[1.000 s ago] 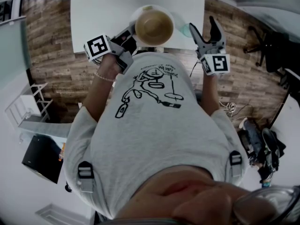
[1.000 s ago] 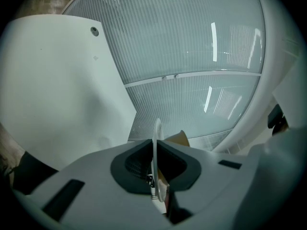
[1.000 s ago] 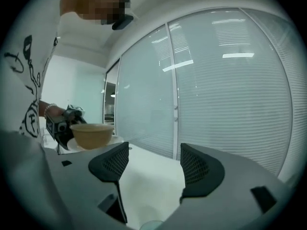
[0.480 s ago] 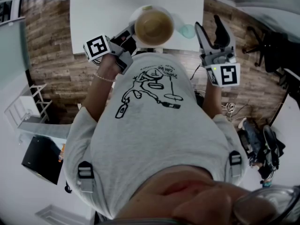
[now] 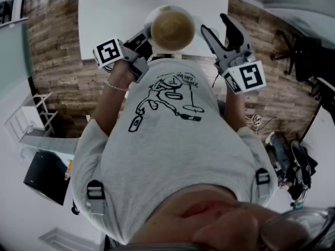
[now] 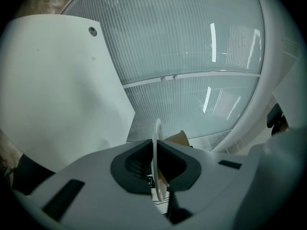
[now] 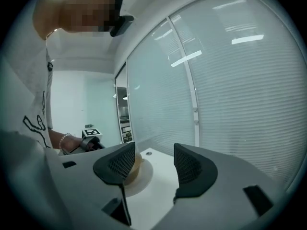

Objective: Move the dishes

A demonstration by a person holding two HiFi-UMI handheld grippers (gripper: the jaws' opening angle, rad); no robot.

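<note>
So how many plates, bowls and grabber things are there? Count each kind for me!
Plates: 1, the white plate, pinched at its rim by the left gripper.
Bowls: 1, the brown bowl sitting on that plate.
Grippers: 2, the left gripper and the right gripper, whose jaws have just been closing a little, with nothing between them.
Total: 4

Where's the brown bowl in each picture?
Head view: the brown bowl is at the top middle, just above the person's shirt.
Left gripper view: only a tan sliver shows, low in the middle, behind the white plate seen edge-on.
Right gripper view: low and left of middle, partly hidden by a jaw pad.
Shared landmark: the white plate under the bowl shows in all three views.
</note>
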